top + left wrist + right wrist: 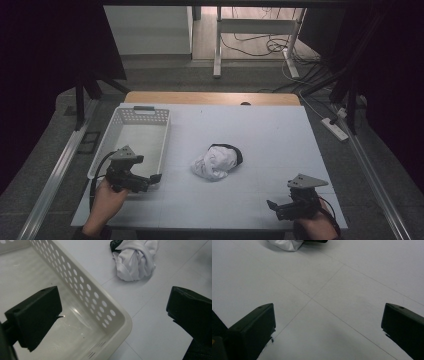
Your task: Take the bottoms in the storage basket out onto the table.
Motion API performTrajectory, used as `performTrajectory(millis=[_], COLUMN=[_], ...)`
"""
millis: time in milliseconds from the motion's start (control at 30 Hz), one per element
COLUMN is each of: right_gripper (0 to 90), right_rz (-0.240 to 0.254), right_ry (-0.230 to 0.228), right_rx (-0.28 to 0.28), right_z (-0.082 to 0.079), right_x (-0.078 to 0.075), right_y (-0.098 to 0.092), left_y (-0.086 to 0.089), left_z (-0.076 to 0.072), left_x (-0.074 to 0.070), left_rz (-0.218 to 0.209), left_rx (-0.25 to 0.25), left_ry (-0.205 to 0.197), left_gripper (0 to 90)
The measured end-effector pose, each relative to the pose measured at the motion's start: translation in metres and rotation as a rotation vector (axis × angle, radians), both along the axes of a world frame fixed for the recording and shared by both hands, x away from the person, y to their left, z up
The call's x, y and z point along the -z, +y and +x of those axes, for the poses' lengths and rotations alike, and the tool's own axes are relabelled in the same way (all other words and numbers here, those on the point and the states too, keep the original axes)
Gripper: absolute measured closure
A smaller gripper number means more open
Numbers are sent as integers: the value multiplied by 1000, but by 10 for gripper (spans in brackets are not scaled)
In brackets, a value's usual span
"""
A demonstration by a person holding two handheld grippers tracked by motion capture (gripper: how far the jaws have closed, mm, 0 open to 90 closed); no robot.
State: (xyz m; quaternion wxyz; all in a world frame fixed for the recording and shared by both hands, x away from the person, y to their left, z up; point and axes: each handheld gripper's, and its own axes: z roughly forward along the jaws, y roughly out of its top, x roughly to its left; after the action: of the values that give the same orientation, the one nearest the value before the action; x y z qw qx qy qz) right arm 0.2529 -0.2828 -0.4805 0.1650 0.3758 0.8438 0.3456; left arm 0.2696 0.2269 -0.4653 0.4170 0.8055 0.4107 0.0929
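Crumpled white garment lies mid-table, beside the basket.
Soft, light; pinch a top fold. Left gripper and right gripper both gape, empty.

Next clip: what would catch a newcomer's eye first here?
The crumpled white garment with a black edge, alone mid-table. Next, the white perforated basket at the table's left, nothing in it; the left gripper hovers open over its near corner. The right gripper waits open at the near right.
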Motion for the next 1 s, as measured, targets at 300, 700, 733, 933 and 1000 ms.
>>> performTrajectory(millis=[300,700,733,933,1000], right_gripper=[0,0,0,0,0], right_rz=[-1,-1,-1,-2,-2], right_ry=[1,0,0,0,0], right_rx=[0,1,1,2,2], right_z=[0,0,0,0,0], right_x=[0,0,0,0,0], right_y=[0,0,0,0,0], left_y=[4,8,9,12,13], left_z=[-7,-17,-18,-23,-25], left_x=[1,3,3,3,4], left_rz=[-6,-14,-15,-15,-19], left_rx=[-9,-20,-21,-28,-30], left_ry=[-1,-3,-3,-7,-7], left_gripper=[0,0,0,0,0])
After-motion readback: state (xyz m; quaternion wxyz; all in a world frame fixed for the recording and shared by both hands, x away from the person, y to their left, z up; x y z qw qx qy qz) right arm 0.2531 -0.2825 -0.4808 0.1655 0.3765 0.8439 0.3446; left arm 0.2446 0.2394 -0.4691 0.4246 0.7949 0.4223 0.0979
